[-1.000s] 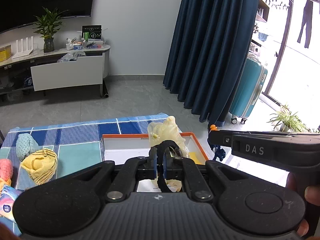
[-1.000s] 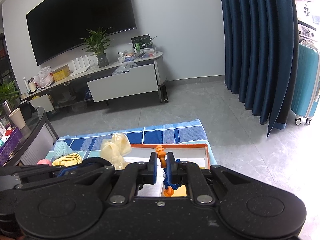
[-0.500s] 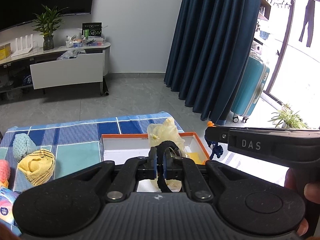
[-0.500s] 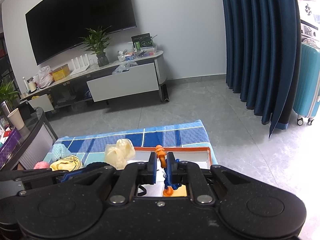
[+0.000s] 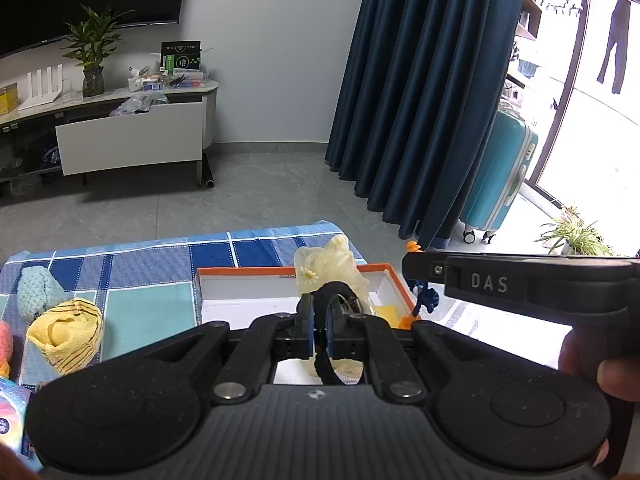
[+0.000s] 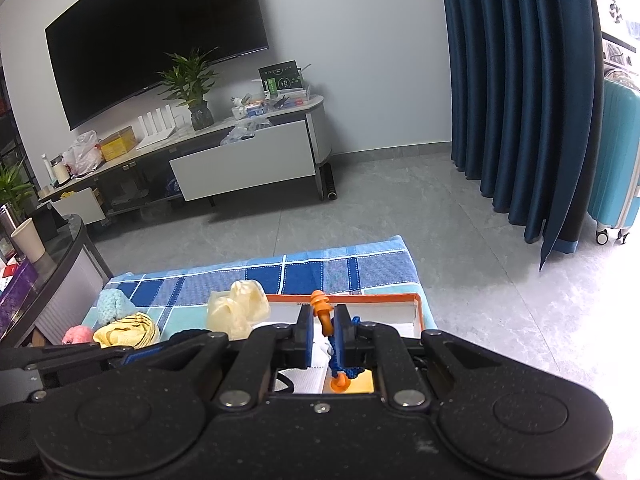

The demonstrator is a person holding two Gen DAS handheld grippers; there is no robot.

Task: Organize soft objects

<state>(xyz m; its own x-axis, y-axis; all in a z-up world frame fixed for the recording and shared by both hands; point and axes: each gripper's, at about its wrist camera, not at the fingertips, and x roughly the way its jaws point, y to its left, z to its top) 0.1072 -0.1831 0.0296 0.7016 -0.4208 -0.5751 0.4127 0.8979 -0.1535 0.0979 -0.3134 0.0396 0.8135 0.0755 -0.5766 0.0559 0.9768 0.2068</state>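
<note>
Pinching a black hair tie [image 5: 326,298], the left gripper [image 5: 319,320] has its blue pads pressed tight on the band, which loops up above the fingertips and hangs down below them. A pale yellow translucent piece with a small daisy [image 5: 328,268] rises just beyond the tie; it seems joined to it, though the fingers hide the join. Both hang over the orange-rimmed white box [image 5: 248,280], the landmark on the blue checked cloth [image 5: 132,268].

The right gripper [image 6: 322,336] is clamped on a pair of orange earplugs on a blue cord [image 6: 322,312]: one plug stands above the pads, the other dangles below them over the box's near right corner, where a yellow patch lies inside.

Left of the box on the cloth sit a rolled yellow striped towel [image 5: 66,332], a light blue knitted piece [image 5: 38,294] behind it, and a pink fuzzy thing [image 6: 76,335] at the cloth's left edge. From the left wrist view the right gripper reaches in just right of the box, held by a hand [image 5: 588,360].
</note>
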